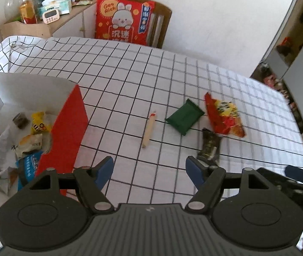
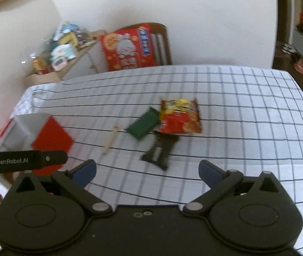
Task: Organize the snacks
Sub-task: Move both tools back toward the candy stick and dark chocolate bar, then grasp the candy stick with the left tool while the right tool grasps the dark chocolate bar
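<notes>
Over the checked table (image 1: pixel 130 81), both my grippers hang empty, left gripper (image 1: pixel 149 169) and right gripper (image 2: pixel 147 172) with jaws apart. Beyond lie four snacks: dark packet (image 2: pixel 160 149), stick (image 1: pixel 149 129), green pack (image 1: pixel 184 117), red bag (image 2: pixel 179 116). Only the left view looks into the box (image 1: pixel 68 123), already holding snacks.

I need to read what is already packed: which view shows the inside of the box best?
The left wrist view: the box is close and open towards the camera, with packets visible inside. The right wrist view shows it blurred, at the left edge, its contents unseen.
</notes>
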{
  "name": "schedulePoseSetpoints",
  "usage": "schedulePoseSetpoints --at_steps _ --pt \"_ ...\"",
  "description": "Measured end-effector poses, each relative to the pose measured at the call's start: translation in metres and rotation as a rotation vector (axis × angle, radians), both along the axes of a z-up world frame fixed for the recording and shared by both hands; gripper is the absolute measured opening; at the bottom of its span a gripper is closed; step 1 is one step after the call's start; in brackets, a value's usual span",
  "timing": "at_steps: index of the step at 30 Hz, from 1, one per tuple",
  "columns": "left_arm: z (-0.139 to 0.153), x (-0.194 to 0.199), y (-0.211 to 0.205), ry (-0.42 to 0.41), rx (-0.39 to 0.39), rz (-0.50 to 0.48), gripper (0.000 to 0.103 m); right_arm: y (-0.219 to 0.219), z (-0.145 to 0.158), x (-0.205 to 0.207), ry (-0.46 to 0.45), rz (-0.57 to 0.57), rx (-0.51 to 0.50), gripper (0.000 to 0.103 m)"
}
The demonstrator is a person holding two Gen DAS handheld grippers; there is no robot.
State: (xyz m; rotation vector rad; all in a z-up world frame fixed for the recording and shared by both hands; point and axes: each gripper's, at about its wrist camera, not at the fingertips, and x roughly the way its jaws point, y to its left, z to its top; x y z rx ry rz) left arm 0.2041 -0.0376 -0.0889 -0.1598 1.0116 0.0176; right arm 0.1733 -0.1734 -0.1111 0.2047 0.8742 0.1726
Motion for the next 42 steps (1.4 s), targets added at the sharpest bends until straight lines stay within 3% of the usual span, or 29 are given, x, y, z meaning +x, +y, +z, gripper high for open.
schedulePoseSetpoints --at_steps 7,15,22,26,34,40,42 --pt "-0.032 0.044 -0.003 0.088 0.007 0.031 0.074 -0.011 -0.025 0.036 0.074 -0.096 0.018 0.101" --pt "-0.059 0.085 0.003 0.128 0.040 0.034 0.074 -0.002 -0.049 0.078 0.132 -0.154 0.041 0.095" --pt "-0.082 0.109 0.009 0.171 0.029 0.024 0.073 0.013 -0.068 0.104 0.176 -0.165 0.024 0.082" --pt "-0.092 0.113 0.004 0.168 0.048 -0.002 0.065 0.020 -0.078 0.114 0.198 -0.150 -0.001 0.071" --pt "-0.105 0.117 -0.006 0.135 0.098 -0.035 0.049 0.032 -0.092 0.119 0.215 -0.154 -0.043 0.061" --pt "-0.108 0.116 -0.015 0.112 0.119 -0.047 0.025 0.035 -0.094 0.118 0.212 -0.152 -0.061 0.042" --pt "-0.106 0.115 -0.018 0.109 0.119 -0.067 0.013 0.035 -0.094 0.118 0.210 -0.152 -0.062 0.039"
